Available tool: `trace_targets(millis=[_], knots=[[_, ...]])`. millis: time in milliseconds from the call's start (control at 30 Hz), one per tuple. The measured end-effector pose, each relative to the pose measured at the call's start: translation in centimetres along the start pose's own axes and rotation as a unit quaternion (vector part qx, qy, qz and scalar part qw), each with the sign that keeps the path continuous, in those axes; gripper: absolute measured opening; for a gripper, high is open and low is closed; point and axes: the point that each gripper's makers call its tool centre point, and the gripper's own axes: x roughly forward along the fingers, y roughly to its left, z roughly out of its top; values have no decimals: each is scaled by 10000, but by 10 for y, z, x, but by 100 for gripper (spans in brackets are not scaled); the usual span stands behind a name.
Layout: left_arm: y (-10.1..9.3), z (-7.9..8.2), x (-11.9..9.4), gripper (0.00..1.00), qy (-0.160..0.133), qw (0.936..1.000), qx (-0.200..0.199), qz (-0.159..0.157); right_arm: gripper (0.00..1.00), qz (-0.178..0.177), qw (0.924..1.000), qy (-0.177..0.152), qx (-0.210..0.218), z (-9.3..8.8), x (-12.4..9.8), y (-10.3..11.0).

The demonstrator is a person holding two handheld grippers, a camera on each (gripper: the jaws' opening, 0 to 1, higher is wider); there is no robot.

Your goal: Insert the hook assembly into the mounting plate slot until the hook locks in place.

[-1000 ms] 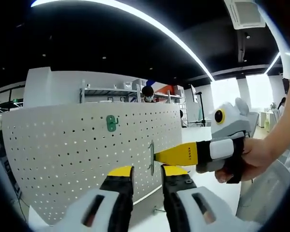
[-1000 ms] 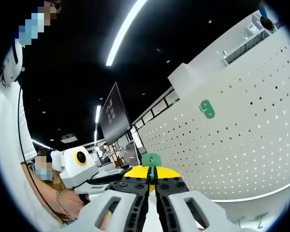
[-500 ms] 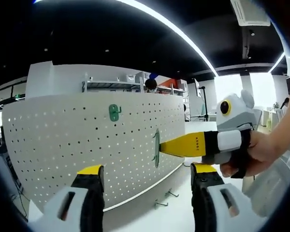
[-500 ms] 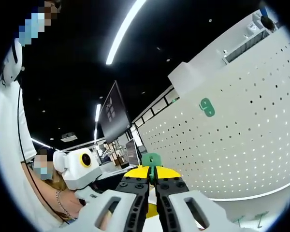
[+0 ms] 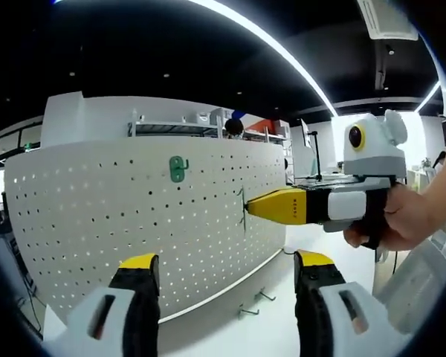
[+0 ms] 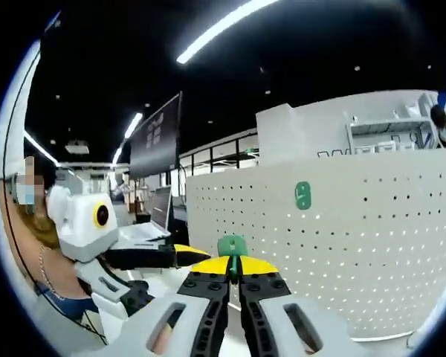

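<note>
The pegboard [image 5: 134, 223] is a white, curved sheet with many small round holes in regular rows. One flat green hook [image 5: 178, 169] already sits near its top edge. The right claw [image 6: 234, 269] is closed on a second green hook plate [image 6: 232, 245], smooth and rounded, and holds it against the board around mid-height, toward the right end. The left claw [image 5: 223, 264] stands wide open and holds nothing, near the board's lower edge. Some small metal hooks [image 5: 253, 303] lie on the white table [image 5: 282, 327] below. No writing can be read.

Yellow-tipped claw [image 5: 224, 269] (white shells)
</note>
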Motion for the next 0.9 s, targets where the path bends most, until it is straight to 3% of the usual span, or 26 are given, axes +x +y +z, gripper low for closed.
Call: trace_targets(millis=[233, 633, 900], knots=[[0, 0, 0, 75, -4, 10000, -8, -10, 0, -80, 9994, 71, 321, -5, 0, -8], [2, -6, -4, 73, 38, 10000, -54, -7, 0, -312, 9990, 74, 321, 2, 7, -27], [3, -15, -11, 73, 85, 9999, -76, 7, 0, -602, 9976, 80, 348, 9, 12, -51]])
